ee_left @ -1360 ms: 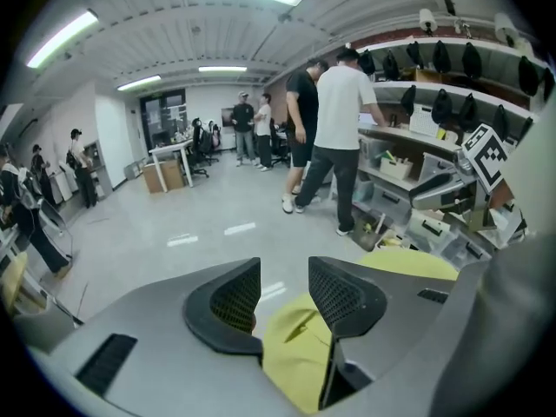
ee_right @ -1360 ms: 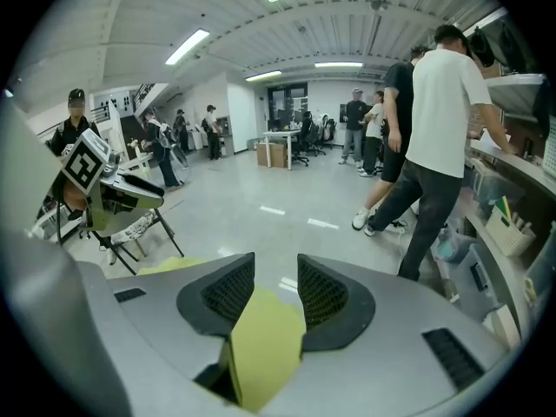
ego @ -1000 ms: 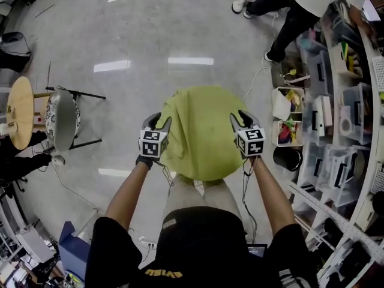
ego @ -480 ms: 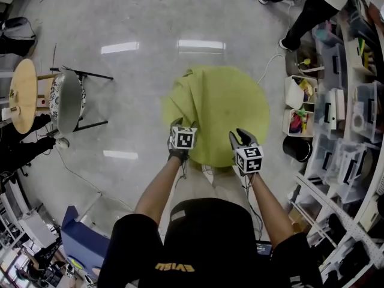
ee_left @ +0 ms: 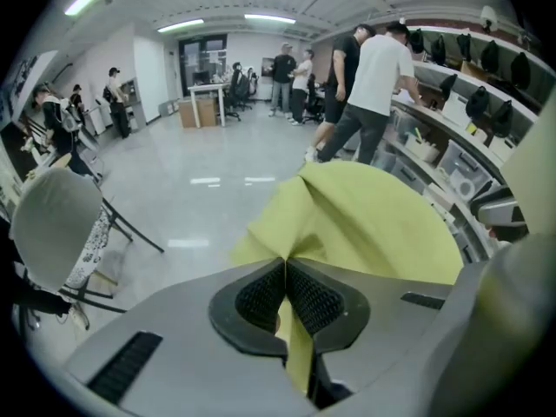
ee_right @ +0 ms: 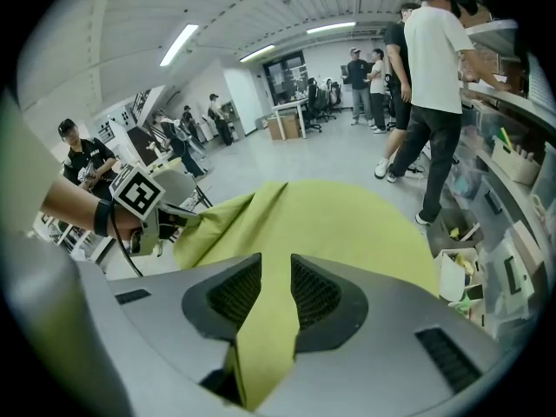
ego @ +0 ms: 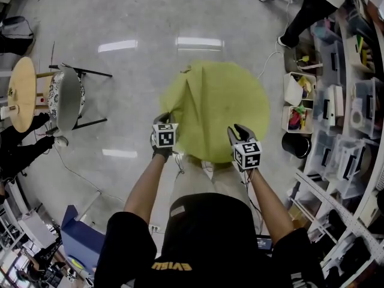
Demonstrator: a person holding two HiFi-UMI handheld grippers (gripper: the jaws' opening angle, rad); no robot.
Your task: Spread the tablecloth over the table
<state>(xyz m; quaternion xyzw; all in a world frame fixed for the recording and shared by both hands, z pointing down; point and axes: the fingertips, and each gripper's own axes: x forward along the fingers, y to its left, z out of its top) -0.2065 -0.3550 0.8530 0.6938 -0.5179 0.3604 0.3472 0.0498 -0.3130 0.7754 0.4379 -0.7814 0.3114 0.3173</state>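
**Both grippers at the near edge of the cloth**

The tablecloth (ego: 219,107), yellow-green, lies over a round surface straight ahead of me and hides it completely. The far and right parts lie fairly flat. The left part is rumpled, with a raised fold running from the far edge towards me.

The left gripper (ee_left: 285,268) is at the near-left edge of the cloth. Its jaws are closed, with a pinch of the hem caught between the pads. The cloth rises from the tips into that fold.

The right gripper (ee_right: 276,272) is at the near-right edge and points down at the hem. Its jaws have just been closing. A strip of cloth runs between them, but a gap remains and the pads do not clamp it.

Surroundings:
- The grey floor (ego: 120,17) is glossy, with ceiling lights reflected in it.
- A chair (ego: 66,104) stands well to the left.
- A small round wooden top (ego: 21,104) is just beyond the chair.
- Shelves with bins (ego: 342,101) curve along the right side.
- A black bucket (ego: 292,144) stands near the cloth's right edge.
- A person (ego: 300,5) stands by the shelves.
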